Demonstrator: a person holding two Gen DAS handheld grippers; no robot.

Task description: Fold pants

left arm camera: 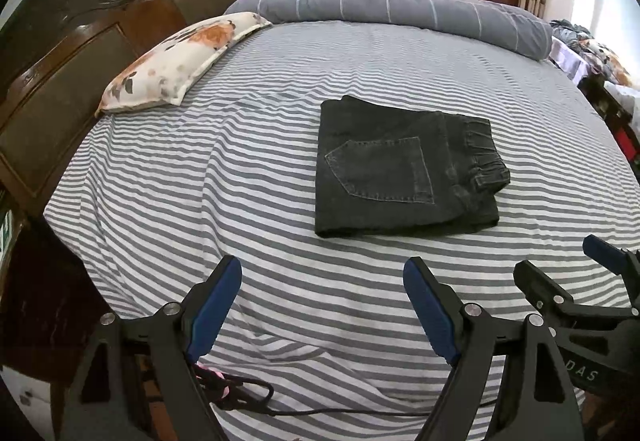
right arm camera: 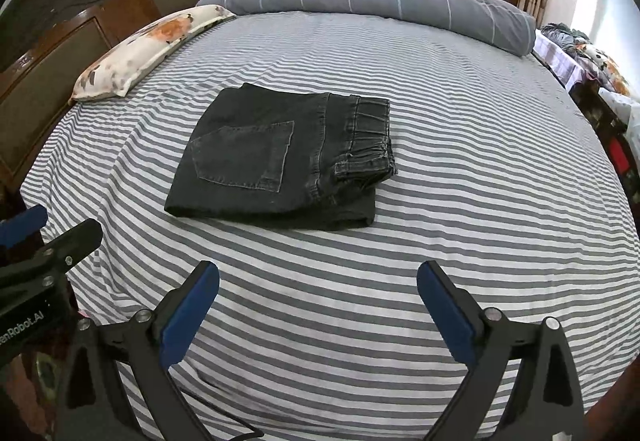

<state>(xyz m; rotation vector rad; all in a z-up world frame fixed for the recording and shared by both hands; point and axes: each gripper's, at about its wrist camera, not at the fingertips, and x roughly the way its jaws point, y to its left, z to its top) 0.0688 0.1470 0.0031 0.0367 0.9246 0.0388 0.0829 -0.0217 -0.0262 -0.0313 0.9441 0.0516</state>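
Note:
Black denim pants (left arm camera: 404, 169) lie folded into a compact rectangle on the striped bed, back pocket up, waistband to the right. They also show in the right wrist view (right arm camera: 280, 161). My left gripper (left arm camera: 322, 277) is open and empty, held above the sheet well short of the pants. My right gripper (right arm camera: 318, 281) is open and empty too, also short of the pants. The right gripper shows at the right edge of the left wrist view (left arm camera: 560, 261), and the left gripper at the left edge of the right wrist view (right arm camera: 52, 225).
The grey-and-white striped sheet (left arm camera: 200, 201) covers the bed. A floral pillow (left arm camera: 180, 61) lies at the left by the dark wooden headboard (left arm camera: 80, 21). A rolled grey duvet (left arm camera: 400, 7) lies along the far side. A black cable (left arm camera: 320, 411) lies near the front edge.

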